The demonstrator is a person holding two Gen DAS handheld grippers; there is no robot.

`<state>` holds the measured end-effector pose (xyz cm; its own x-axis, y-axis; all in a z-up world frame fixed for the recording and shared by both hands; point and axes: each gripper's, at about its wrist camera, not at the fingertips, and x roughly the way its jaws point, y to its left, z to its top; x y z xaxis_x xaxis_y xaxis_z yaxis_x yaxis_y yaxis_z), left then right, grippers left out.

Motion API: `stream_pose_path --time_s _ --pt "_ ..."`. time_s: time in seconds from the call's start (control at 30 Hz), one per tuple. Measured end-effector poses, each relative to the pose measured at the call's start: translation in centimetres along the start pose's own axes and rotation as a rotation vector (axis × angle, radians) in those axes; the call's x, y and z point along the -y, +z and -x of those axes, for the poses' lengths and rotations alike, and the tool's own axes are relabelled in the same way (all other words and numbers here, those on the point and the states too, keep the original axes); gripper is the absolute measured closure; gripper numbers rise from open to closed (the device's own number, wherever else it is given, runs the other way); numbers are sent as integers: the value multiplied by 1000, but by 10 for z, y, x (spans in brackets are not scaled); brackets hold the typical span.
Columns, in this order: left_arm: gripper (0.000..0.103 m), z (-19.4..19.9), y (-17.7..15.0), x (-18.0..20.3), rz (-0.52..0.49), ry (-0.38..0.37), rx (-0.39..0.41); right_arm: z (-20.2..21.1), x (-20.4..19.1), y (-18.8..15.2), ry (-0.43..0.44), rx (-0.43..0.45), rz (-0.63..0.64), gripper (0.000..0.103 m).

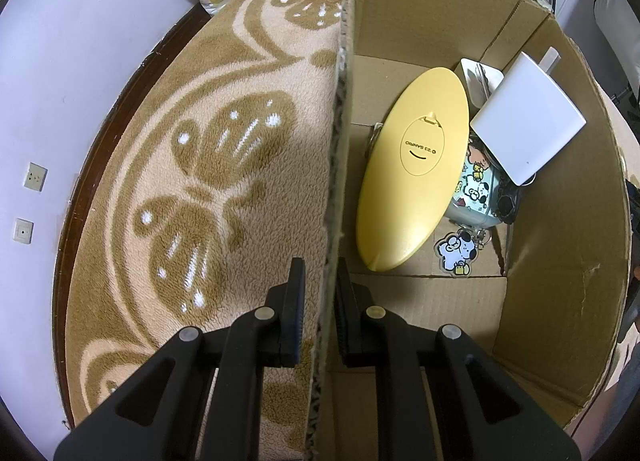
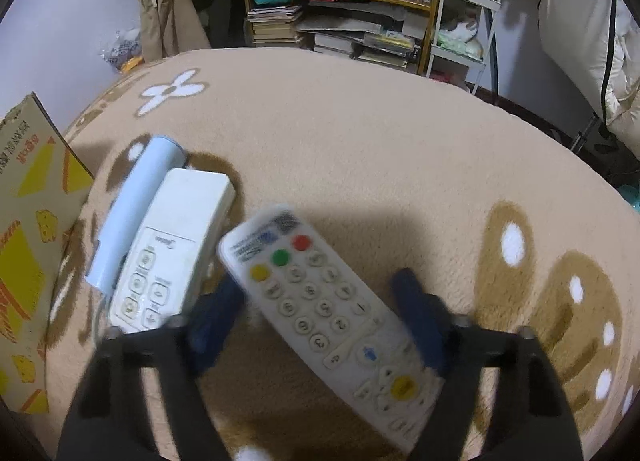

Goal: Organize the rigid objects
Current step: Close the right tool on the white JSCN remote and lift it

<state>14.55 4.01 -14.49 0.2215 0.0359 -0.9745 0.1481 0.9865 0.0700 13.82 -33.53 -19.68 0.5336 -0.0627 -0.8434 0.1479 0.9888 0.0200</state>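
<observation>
Left wrist view: left gripper (image 1: 320, 301) pinches the cardboard box (image 1: 560, 261) wall steady, while the right gripper (image 2: 320, 309), spread apart, straddles the remote (image 2: 332, 309) at lower centre.

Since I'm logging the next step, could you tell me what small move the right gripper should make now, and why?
Probably close the right gripper on the numbered remote: its open fingers already straddle the remote on the blanket, while the left gripper steadies the cardboard box wall.

Patterned beige carpet (image 2: 360, 149) bears cardboard box (image 2: 28, 229) and two remotes (image 2: 172, 253).
</observation>
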Motion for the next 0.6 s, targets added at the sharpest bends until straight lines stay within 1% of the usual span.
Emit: stream_pose_path --time_s 0.07,0.13,0.3,0.43,0.6 --pt "89 0 0 0 -2 2 1 1 -3 4 9 -14 7 49" --pt "89 -1 1 1 -2 2 0 3 -7 9 11 -24 9 58" --pt "89 -1 1 1 -3 3 1 3 -18 11 -30 -17 22 59" --pt "89 -1 1 1 -3 2 1 4 -18 10 -58 -9 -15 59" --pt "89 -1 1 1 -1 1 0 10 -22 10 -54 4 -44 59"
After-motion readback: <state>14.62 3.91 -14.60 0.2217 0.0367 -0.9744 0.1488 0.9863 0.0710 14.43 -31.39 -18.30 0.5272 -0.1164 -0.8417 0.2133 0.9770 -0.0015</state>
